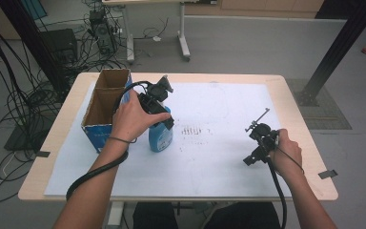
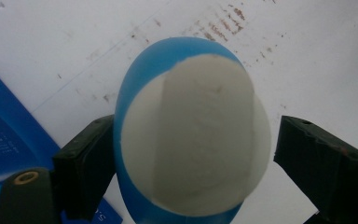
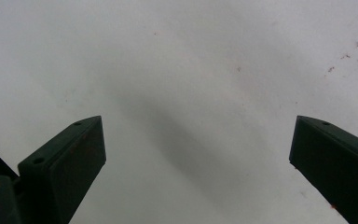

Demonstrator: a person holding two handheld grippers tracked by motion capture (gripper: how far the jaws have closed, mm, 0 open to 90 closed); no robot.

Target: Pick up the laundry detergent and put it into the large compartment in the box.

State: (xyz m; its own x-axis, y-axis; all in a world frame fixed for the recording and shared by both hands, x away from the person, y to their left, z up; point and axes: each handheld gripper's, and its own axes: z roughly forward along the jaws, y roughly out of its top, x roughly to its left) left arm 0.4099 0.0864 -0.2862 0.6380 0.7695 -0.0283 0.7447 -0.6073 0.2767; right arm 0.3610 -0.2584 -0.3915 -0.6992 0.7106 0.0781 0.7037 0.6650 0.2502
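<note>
A blue bottle (image 1: 160, 136) with a white label stands upright on the white sheet (image 1: 219, 162), just right of the box. My left gripper (image 1: 164, 117) comes down over it from above. In the left gripper view the bottle (image 2: 200, 140) sits between the two jaws of my left gripper (image 2: 191, 135); the left pad touches its side, while a thin gap shows at the right pad, so the gripper is open around it. My right gripper (image 1: 253, 140) rests over bare sheet at the right. The right gripper view has my right gripper (image 3: 196, 140) wide open with nothing between its jaws.
An open cardboard box (image 1: 106, 102) with blue sides stands at the left of the table, close to the bottle; its blue wall (image 2: 9, 140) is beside the left jaw. Faint brown marks (image 1: 190, 130) dot the sheet's middle. Cables and desks lie beyond the far edge.
</note>
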